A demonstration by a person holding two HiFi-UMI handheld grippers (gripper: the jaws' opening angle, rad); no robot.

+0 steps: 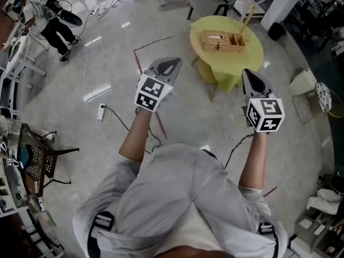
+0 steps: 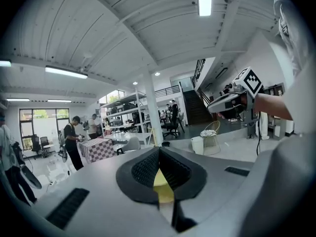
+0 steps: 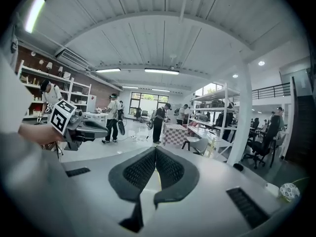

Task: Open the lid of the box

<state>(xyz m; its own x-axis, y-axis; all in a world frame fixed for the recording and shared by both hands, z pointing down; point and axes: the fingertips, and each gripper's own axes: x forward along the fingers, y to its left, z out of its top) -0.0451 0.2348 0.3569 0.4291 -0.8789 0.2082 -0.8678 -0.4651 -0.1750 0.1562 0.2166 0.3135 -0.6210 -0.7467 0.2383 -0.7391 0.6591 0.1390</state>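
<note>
Holds the left gripper (image 1: 170, 63) and the right gripper (image 1: 250, 75) raised in front of the body, over the grey floor (image 1: 107, 63). Points both forward, toward the round yellow table (image 1: 239, 63). Carries them well apart from each other, touching neither the table nor anything on it.

In the left gripper view, shows the fingers (image 2: 144, 169) pressed together at the tips, the ribbed pads meeting in one line, with only a narrow slit lower down. Grips nothing there; through the slit lets see only a bit of yellow of the table far behind.

In the right gripper view, much the same: fingers (image 3: 170, 169) clenched tip to tip, with nothing caught between them and no contact with any object.

Has the box (image 1: 223, 41), a woven basket-like one, standing on the table near its middle, ahead of the right gripper and a little to its left, far from both grippers. Shows some partitions in its right part. Cannot tell from this height how the lid lies.
</note>
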